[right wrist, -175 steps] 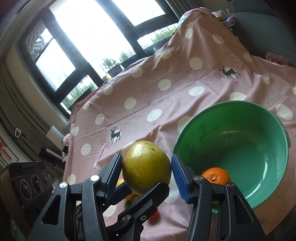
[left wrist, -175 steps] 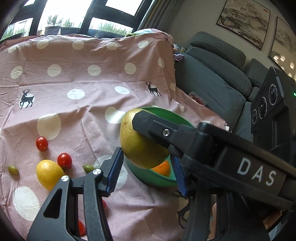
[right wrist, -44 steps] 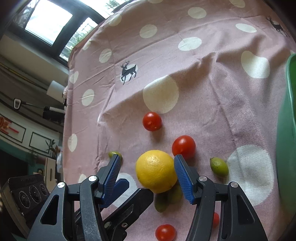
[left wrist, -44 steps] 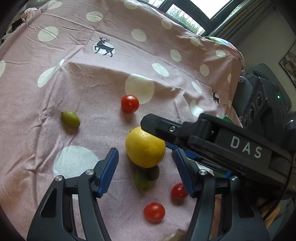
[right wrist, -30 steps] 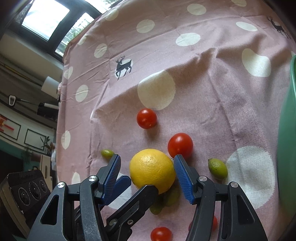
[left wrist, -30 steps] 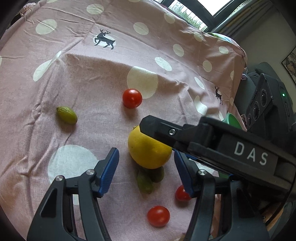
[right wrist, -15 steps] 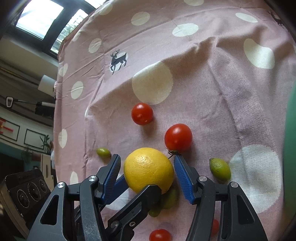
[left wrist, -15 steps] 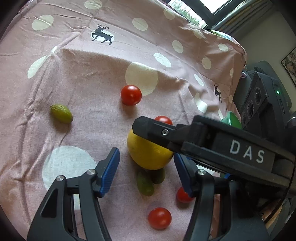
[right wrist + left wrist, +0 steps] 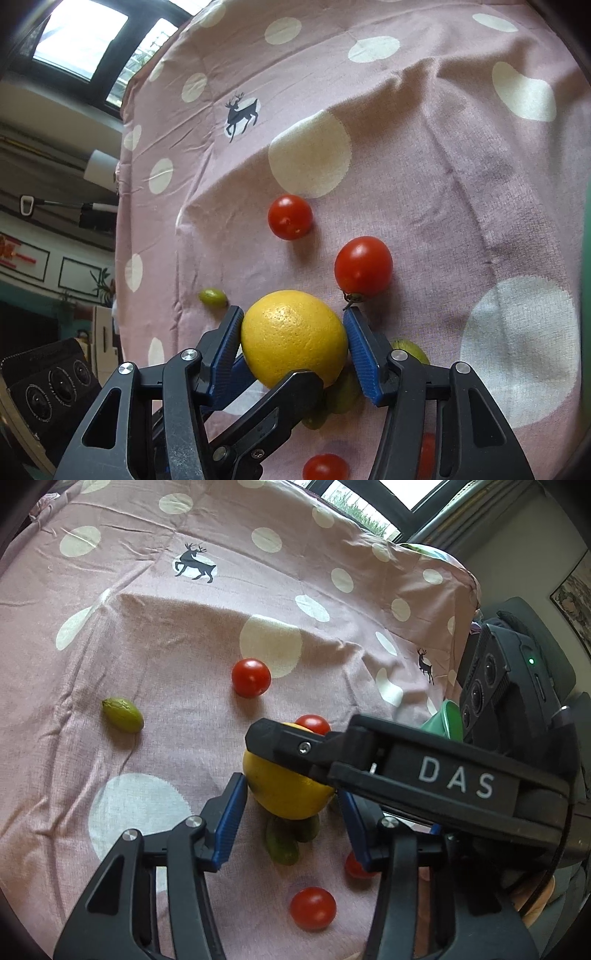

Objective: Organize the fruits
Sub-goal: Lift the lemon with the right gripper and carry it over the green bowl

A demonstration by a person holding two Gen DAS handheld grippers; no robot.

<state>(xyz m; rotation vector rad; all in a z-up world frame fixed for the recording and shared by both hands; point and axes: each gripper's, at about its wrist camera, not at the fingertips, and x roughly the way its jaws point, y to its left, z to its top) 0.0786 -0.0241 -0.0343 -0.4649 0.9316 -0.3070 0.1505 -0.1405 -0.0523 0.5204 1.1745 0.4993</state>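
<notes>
A yellow citrus fruit (image 9: 284, 794) (image 9: 293, 338) lies on the pink dotted cloth (image 9: 166, 635). My right gripper (image 9: 293, 343) is closing, and both blue pads press on the fruit's sides. My left gripper (image 9: 291, 812) is closing around the same fruit from another side. Its left pad is at the peel, with a thin gap at its right pad. One black right finger (image 9: 295, 746) crosses over the fruit. Red tomatoes (image 9: 251, 677) (image 9: 363, 266) and small green fruits (image 9: 122, 714) (image 9: 212, 296) lie around it.
The green bowl's rim (image 9: 448, 722) peeks out to the right, behind the right gripper's camera block (image 9: 491, 686). More tomatoes (image 9: 313, 908) and two green fruits (image 9: 282, 840) lie close under the citrus. A window, a sofa and shelves surround the table.
Both pairs of jaws have narrowed onto the yellow fruit. The right pads now touch it. Neither hand has shifted much.
</notes>
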